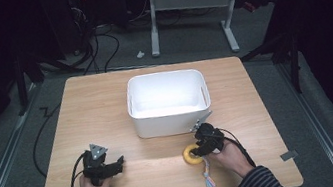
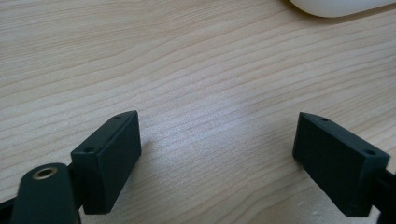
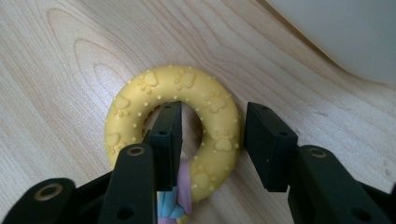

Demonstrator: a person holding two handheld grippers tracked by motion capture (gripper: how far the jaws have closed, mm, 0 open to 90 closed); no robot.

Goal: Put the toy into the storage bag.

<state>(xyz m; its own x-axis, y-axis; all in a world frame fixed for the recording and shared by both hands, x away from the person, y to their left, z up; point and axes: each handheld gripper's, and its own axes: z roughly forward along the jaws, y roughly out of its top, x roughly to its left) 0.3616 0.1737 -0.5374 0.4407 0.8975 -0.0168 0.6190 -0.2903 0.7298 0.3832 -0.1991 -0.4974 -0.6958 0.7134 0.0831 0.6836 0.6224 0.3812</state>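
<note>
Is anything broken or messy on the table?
Nothing stands out. The white bin sits upright on the wooden table. The yellow ring toy lies flat in front of it with its braided rope trailing toward the person. The right hand-held gripper straddles one side of the ring. No spills or damage show.

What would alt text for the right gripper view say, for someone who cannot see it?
A yellow ring toy with paw prints lies on a wooden table, the right gripper open astride its rim: one black jaw in the hole, one outside. A white bin fills the top right corner.
</note>
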